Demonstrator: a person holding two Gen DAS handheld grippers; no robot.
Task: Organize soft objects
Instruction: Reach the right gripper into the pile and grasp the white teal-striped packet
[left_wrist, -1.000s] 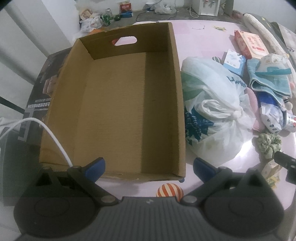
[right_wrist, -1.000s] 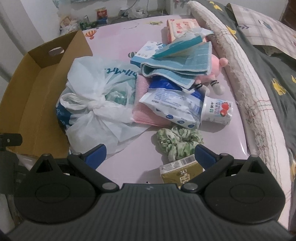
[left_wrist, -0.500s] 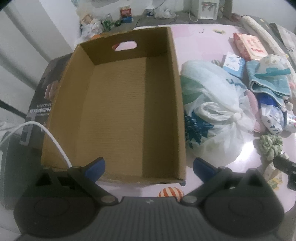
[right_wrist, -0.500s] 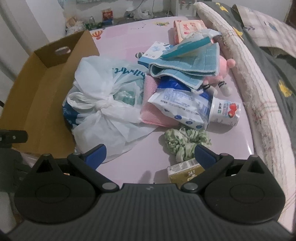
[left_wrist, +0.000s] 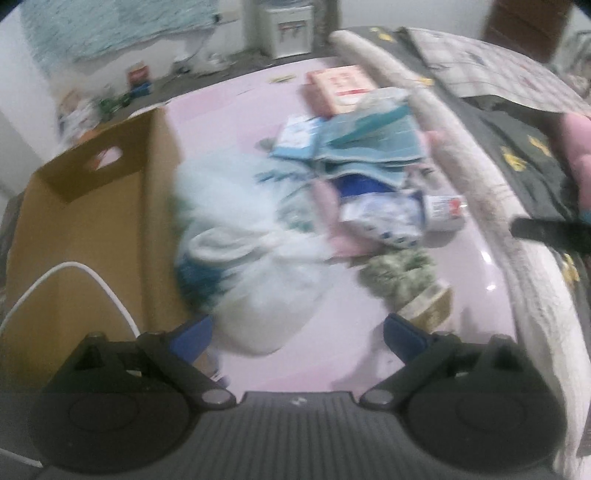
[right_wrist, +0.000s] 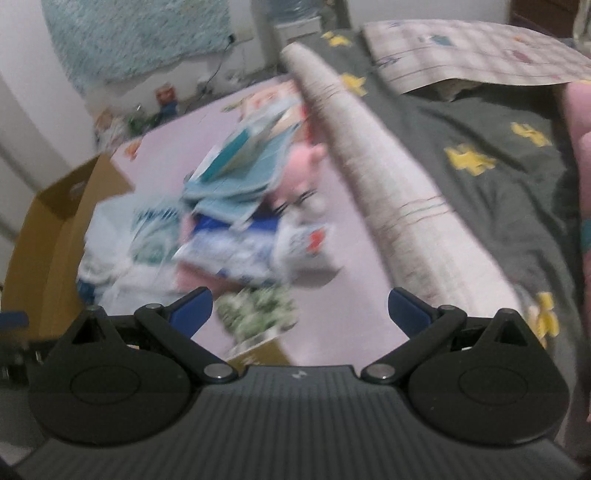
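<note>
Blur in left wrist view: we've swung off the cardboard box (left_wrist: 88, 229) toward the soft pile; left claw (left_wrist: 297, 332) released, empty, over the white bag (left_wrist: 251, 258). Right wrist view: right claw (right_wrist: 300, 308) released, nearing the green scrunchie (right_wrist: 258, 310) on the pink surface (right_wrist: 332, 295). Nothing boxed yet.

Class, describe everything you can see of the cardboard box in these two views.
The cardboard box is plain brown corrugated card, open at the top, and looks empty in the part shown. An oval hand-hole pierces its far end wall. It sits upright on the pink surface, at the left of the clutter. The knotted white plastic bag presses against its right wall. Both views are blurred.
</note>
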